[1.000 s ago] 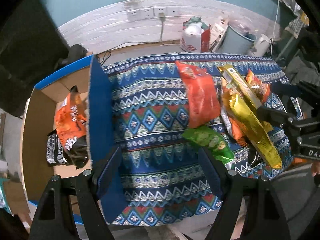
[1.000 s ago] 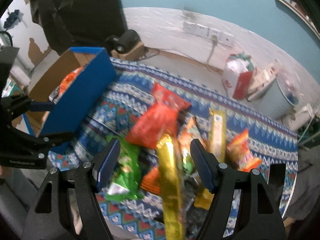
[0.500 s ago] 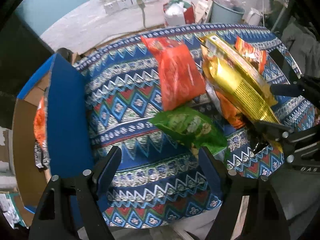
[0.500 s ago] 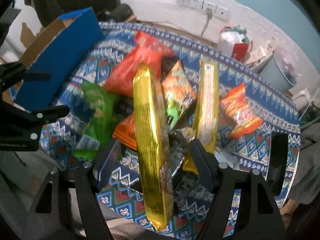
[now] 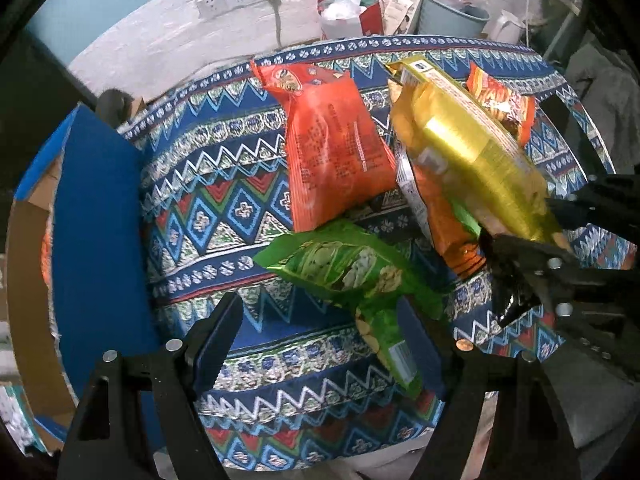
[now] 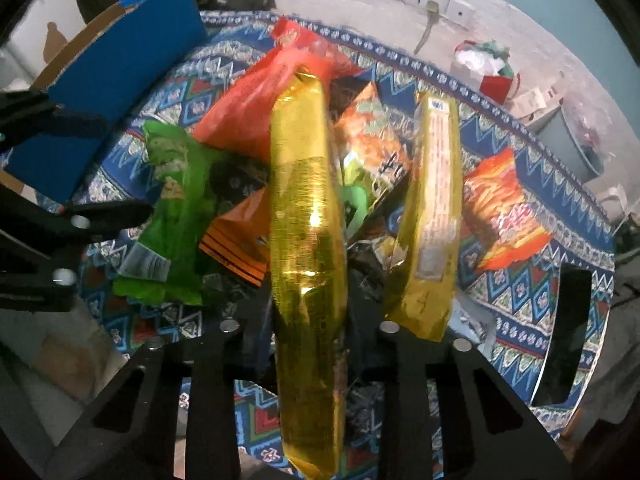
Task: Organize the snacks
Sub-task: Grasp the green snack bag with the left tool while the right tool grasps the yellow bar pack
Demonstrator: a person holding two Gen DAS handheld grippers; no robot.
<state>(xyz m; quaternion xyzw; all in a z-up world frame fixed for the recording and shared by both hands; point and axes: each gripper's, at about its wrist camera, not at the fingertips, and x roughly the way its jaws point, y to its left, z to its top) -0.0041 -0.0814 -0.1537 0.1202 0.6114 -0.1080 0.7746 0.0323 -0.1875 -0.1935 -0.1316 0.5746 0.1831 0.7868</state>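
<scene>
My right gripper (image 6: 308, 316) is shut on a long gold snack pack (image 6: 306, 216), which stands up between its jaws; the pack also shows in the left wrist view (image 5: 476, 160). My left gripper (image 5: 320, 328) is open over the near edge of the patterned table (image 5: 208, 184), with a green snack bag (image 5: 348, 268) at its right finger. A large red bag (image 5: 332, 148), an orange packet (image 5: 444, 220) and a second gold pack (image 6: 434, 216) lie in the pile.
A blue cardboard box (image 5: 96, 216) stands at the table's left edge, also seen in the right wrist view (image 6: 108, 80). A small orange noodle pack (image 6: 500, 216) lies at the right. A bin and bags stand on the floor behind.
My right gripper has closed on the long gold pack and lifted its end. My left gripper has moved right from the box toward the green bag.
</scene>
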